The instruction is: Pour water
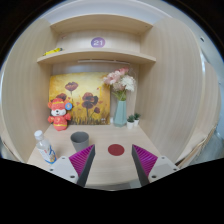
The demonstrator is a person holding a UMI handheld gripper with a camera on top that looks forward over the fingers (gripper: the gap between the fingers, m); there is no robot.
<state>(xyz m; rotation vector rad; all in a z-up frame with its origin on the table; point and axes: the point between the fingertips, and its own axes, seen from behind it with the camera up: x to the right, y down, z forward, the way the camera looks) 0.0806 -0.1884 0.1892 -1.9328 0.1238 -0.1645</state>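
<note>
Released tongs (114,163) frame a red coaster (116,149); grey cup (80,140) and water bottle (45,148) stand ahead-left.

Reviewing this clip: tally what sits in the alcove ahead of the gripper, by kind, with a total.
Water bottle: 1
Grey cup: 1
Red coaster: 1
Orange plush toy: 1
Vase of flowers: 1
Small potted plant: 1
Total: 6
The gripper is open, holding nothing.

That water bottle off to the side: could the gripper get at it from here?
Probably yes. The bottle stands upright left of the open gripper, beside the grey cup, with nothing in between; the gripper would need to swing left.
</note>
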